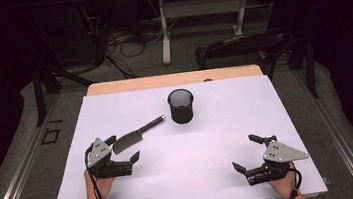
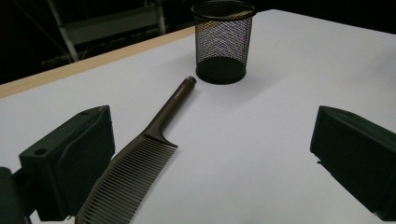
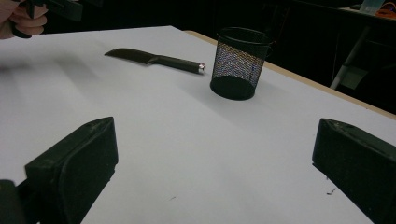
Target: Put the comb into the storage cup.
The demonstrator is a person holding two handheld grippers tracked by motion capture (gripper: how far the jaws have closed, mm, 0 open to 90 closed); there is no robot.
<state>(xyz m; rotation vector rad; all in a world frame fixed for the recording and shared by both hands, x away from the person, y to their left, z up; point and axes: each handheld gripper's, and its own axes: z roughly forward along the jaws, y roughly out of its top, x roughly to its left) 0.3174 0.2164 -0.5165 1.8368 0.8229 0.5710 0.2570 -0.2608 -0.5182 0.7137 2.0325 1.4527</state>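
Hand-held gripper over white table

One comb lies on the bench, dark, with a single long handle and one row of teeth. One black mesh cup stands near the far end of that handle. There are two grippers: the left gripper and the right gripper, each with two black jaws, making four jaws in all. Two hands hold them, one apiece. The bench itself is one, under one white sheet.
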